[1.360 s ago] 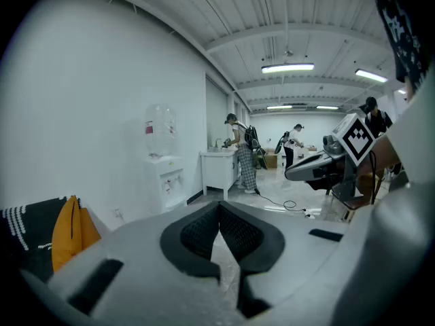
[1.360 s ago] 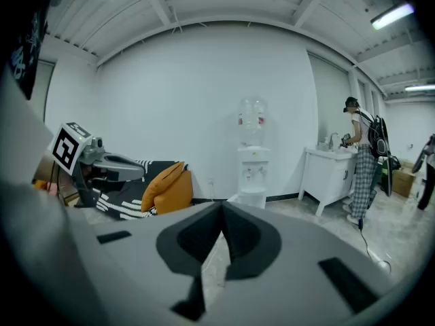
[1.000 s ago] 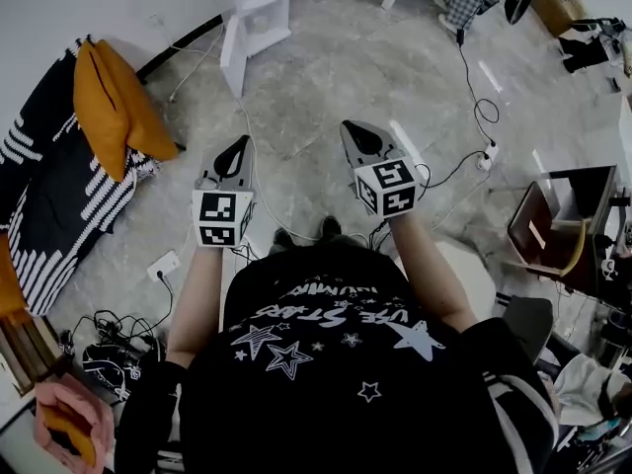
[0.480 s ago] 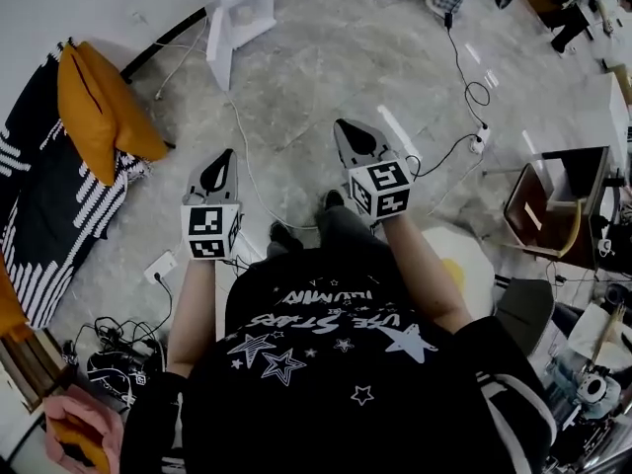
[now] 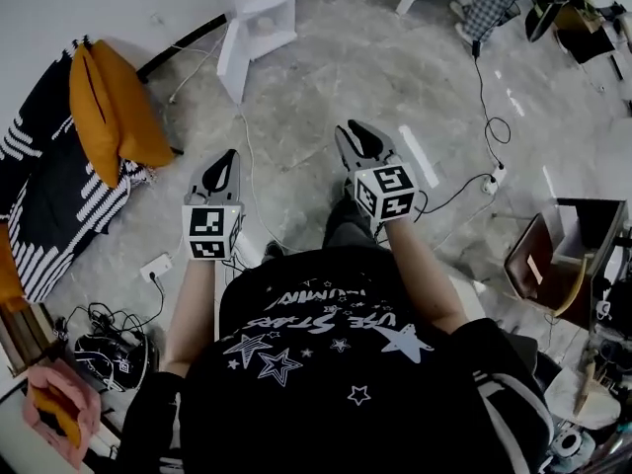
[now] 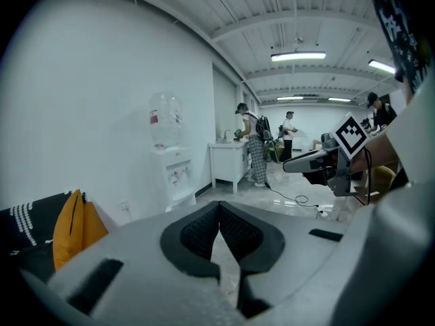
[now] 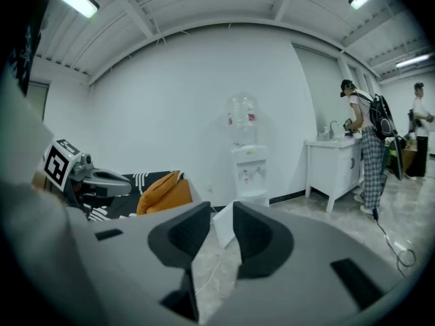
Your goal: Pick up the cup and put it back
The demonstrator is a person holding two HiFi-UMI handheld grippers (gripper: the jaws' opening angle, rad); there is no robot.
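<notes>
Two tools hang side by side over the floor (image 5: pixel 326 77), the left gripper (image 5: pixel 228 158) pinched shut and empty, the right gripper (image 5: pixel 357 132) opening on nothing; no cup shows anywhere, so neither counts as nearer.

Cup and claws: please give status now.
Left claw shut, empty. Right claw opening, nothing between. No cup in sight. Water cooler by the wall ahead.
</notes>
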